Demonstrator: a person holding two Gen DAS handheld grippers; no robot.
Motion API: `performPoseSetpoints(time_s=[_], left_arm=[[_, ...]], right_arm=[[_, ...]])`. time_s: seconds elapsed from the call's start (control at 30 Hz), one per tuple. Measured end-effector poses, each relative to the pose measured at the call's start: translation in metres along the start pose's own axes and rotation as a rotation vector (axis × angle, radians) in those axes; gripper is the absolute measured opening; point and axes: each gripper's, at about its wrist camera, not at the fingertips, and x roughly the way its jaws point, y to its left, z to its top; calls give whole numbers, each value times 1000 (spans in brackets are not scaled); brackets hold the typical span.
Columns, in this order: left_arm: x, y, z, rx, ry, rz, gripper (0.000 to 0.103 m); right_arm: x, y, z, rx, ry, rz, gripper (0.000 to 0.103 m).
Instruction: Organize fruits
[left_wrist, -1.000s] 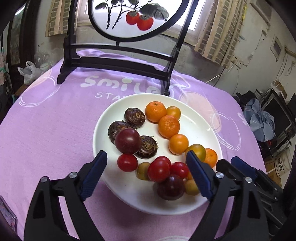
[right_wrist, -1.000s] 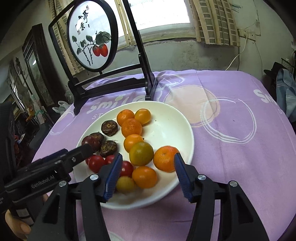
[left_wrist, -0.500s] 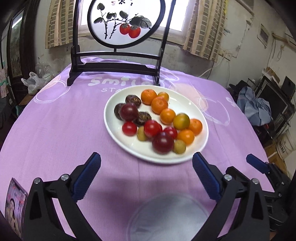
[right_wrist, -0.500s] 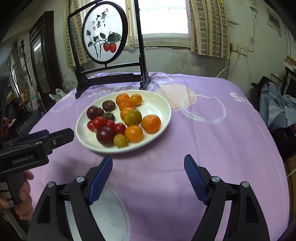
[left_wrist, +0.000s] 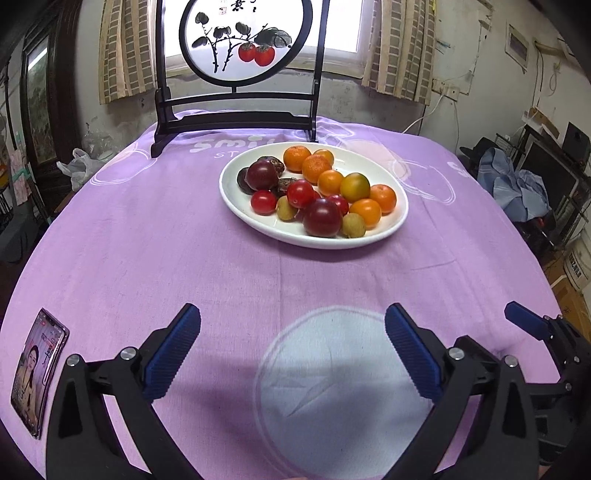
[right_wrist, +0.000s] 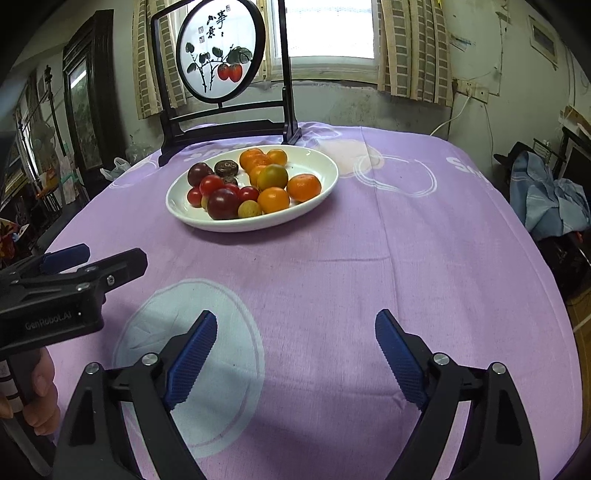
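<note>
A white oval plate (left_wrist: 397, 223) (right_wrist: 325, 184) on the purple tablecloth holds several fruits. Orange tangerines (left_wrist: 314, 168) (right_wrist: 303, 187) lie in a row on its right half. Red tomatoes (left_wrist: 300, 194) (right_wrist: 211, 184), dark plums (left_wrist: 322, 217) (right_wrist: 222, 203) and brown water chestnuts (right_wrist: 226, 168) fill its left half. Both grippers hang well short of the plate over bare cloth. My left gripper (left_wrist: 293, 323) is open and holds nothing. My right gripper (right_wrist: 296, 326) has its jaws still opening, with nothing between them. The left gripper (right_wrist: 79, 264) also shows at the left of the right wrist view.
A black wooden stand (left_wrist: 236, 122) (right_wrist: 229, 127) with a round painted screen rises behind the plate. A phone (left_wrist: 37, 373) lies at the table's near left edge. A person's hand (right_wrist: 40, 391) grips the left tool's handle. Clutter and blue cloth (left_wrist: 517, 184) sit beyond the right edge.
Both grippers have drawn back from the plate toward the table's near edge. Their jaws have spread wider, the right one most. The plate now lies far ahead.
</note>
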Motion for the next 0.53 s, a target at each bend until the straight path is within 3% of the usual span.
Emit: performPoseSetpoints(time_s=[0.23,0.53], left_arm=[[0,-1,-12,11,7,4,98],[32,-1,-30,47,85,19,98]], right_arm=[[2,-8,-8,36,8,-5,88],[32,-14,-24,67,155,-28,89]])
